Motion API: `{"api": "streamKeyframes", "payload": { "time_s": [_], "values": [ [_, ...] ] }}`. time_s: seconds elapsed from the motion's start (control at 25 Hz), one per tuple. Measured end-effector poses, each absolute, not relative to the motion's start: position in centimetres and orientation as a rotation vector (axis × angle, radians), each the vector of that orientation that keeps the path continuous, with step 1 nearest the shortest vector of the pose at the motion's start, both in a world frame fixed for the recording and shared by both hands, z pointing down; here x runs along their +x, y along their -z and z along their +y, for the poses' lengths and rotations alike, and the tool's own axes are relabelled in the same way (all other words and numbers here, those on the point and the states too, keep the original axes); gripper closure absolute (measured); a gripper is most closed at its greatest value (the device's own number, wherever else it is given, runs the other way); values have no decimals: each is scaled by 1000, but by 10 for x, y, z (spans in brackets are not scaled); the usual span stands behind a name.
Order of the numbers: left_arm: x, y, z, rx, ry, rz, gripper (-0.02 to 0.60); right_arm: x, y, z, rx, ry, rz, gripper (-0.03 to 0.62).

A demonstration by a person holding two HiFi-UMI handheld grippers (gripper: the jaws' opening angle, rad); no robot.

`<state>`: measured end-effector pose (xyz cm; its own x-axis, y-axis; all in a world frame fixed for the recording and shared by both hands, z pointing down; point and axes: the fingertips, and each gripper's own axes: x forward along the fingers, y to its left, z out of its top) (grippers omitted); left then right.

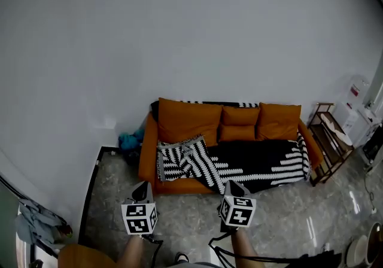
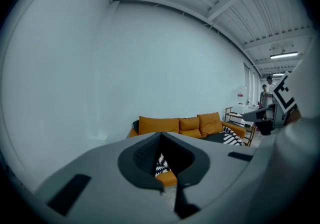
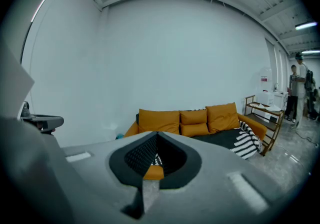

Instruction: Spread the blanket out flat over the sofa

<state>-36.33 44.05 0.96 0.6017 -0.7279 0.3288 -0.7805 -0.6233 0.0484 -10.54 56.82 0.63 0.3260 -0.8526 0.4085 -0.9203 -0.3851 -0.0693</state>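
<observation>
An orange sofa (image 1: 179,120) stands against the white wall. A black-and-white patterned blanket (image 1: 257,164) covers most of its seat and hangs over the front and the right arm. The blanket's left part (image 1: 179,160) lies rumpled and folded. Both grippers hover over the floor in front of the sofa, apart from the blanket. My left gripper (image 1: 142,191) is shut and holds nothing; my right gripper (image 1: 233,188) is shut and holds nothing too. In the left gripper view, the left gripper (image 2: 161,134) points at the sofa (image 2: 177,124). In the right gripper view, the right gripper (image 3: 157,133) points at the blanket (image 3: 245,140).
A wooden shelf rack (image 1: 328,141) stands right of the sofa, with a white water dispenser (image 1: 354,111) behind it. A teal bundle (image 1: 128,140) lies by the sofa's left arm. A person (image 3: 296,88) stands far right. Marbled floor (image 1: 287,219) lies in front.
</observation>
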Motion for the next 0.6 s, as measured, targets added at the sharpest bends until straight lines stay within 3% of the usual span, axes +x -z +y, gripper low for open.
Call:
{"api": "streamKeyframes", "payload": {
  "time_s": [0.6],
  "values": [
    [-346,-34,397,2575,-490,-1287,577,-61,-27,525,2389,-637,-1611,589]
  ]
}}
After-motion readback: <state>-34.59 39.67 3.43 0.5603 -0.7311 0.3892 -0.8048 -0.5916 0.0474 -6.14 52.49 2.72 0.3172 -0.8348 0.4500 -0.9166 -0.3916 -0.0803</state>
